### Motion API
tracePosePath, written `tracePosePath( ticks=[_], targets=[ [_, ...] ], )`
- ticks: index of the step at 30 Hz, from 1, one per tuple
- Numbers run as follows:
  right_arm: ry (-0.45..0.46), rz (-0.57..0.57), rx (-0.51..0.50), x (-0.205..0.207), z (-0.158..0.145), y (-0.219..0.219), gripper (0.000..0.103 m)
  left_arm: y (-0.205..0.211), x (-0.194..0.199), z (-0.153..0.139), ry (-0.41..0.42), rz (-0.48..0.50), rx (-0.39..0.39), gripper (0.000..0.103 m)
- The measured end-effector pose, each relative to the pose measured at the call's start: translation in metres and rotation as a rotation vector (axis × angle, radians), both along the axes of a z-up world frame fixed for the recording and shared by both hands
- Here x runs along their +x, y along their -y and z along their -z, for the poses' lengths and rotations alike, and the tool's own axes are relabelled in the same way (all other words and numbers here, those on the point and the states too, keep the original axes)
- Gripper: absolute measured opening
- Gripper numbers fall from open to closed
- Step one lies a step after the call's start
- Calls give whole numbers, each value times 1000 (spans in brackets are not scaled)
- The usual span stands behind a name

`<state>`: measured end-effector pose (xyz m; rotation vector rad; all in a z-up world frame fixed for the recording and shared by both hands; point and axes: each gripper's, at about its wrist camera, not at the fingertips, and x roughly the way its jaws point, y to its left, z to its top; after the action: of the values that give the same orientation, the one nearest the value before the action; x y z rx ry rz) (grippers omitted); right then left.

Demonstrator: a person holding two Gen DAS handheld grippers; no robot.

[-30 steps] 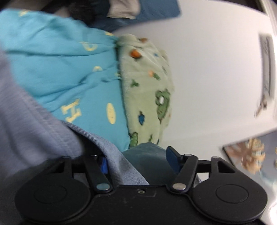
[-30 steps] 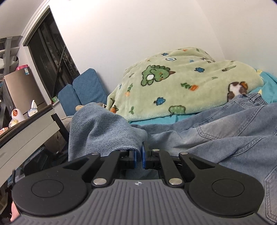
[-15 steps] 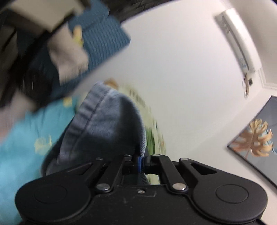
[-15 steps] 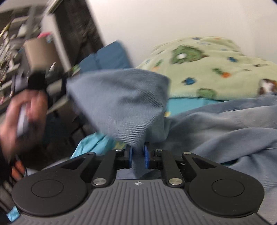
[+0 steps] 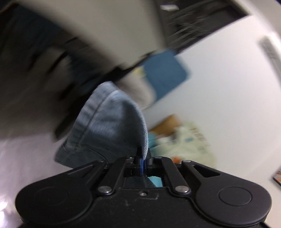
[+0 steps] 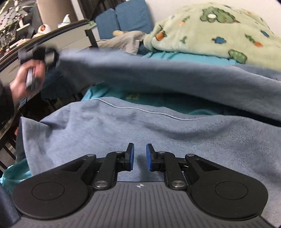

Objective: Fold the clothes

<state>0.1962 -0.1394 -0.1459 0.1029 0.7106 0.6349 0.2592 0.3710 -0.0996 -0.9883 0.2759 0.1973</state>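
Observation:
Light blue jeans (image 6: 123, 126) lie across the bed. My left gripper (image 5: 144, 157) is shut on the hem of one leg (image 5: 108, 126), which bunches up in front of its camera. In the right wrist view a hand (image 6: 26, 79) holds that left gripper (image 6: 51, 57) at the far left, and the pinched leg (image 6: 158, 73) stretches from it across the bed, lifted and blurred. My right gripper (image 6: 140, 152) hovers low over the other leg. Its blue pads stand a small gap apart and nothing is pinched between them.
A green dinosaur-print blanket (image 6: 210, 31) is heaped at the back right on a teal sheet (image 6: 175, 57). Blue cushions (image 6: 126, 15) and a grey cloth (image 6: 126, 42) sit at the head of the bed. A desk edge (image 6: 52, 35) with small items runs along the left.
My left gripper shut on the jeans hem and swung away fast, pulling that leg out. My right gripper let go of its denim fold and sank onto the other leg.

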Motion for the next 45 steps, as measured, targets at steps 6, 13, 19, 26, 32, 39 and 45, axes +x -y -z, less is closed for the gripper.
tracePosePath(
  ticks=[6,13,19,26,32,39,45],
  targets=[
    [-42,63,-26,9,6,3,16,-21,-26,61,-192,49,-116,3],
    [-29,101,-46,0,-7,10,29,-18,-80,44,-233,124,-160,35],
    [-41,151,-52,-26,-24,25,30,-4,-139,16,-235,167,-111,62],
    [-29,243,-40,-56,-50,42,41,-1,-169,50,-402,174,-191,67],
    [-74,366,20,-77,-56,62,46,-6,-155,69,-406,233,-291,40],
    [-63,447,26,-78,-59,66,46,-23,-136,8,-285,264,-116,8],
    [-39,495,11,-73,-57,70,46,-48,-112,-4,-341,224,-1,7]
  ],
)
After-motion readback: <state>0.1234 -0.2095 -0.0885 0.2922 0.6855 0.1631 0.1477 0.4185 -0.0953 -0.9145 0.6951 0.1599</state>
